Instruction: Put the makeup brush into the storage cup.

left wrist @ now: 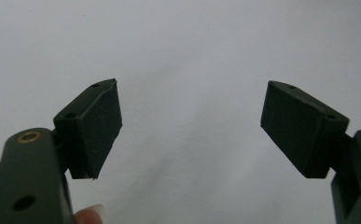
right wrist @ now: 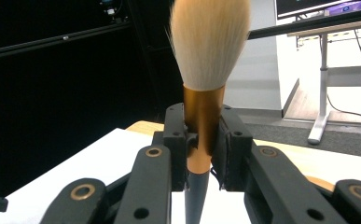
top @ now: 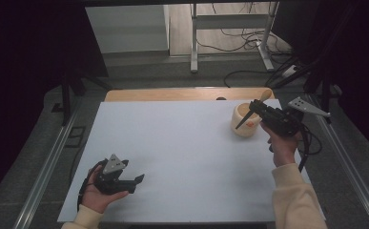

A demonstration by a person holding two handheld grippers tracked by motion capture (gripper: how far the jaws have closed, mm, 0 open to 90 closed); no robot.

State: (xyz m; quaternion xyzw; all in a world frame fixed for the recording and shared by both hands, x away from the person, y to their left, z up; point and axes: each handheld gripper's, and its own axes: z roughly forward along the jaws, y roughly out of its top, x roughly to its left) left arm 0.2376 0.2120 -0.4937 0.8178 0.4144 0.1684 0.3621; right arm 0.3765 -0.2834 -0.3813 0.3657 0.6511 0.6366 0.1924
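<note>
My right gripper is shut on a makeup brush, held tilted above a cream cup at the table's far right. The brush's pale bristles point up and away, and its dark handle slants down over the cup's mouth. In the right gripper view the pads clamp the copper ferrule of the brush, with the fluffy bristles above my right gripper. My left gripper lies low at the table's near left, open, with nothing between its fingers. The left gripper view shows my left gripper over bare white table.
The white table top has a wooden strip along its far edge. Metal rails run down both sides. Beyond the table stand a desk frame and loose cables on the floor.
</note>
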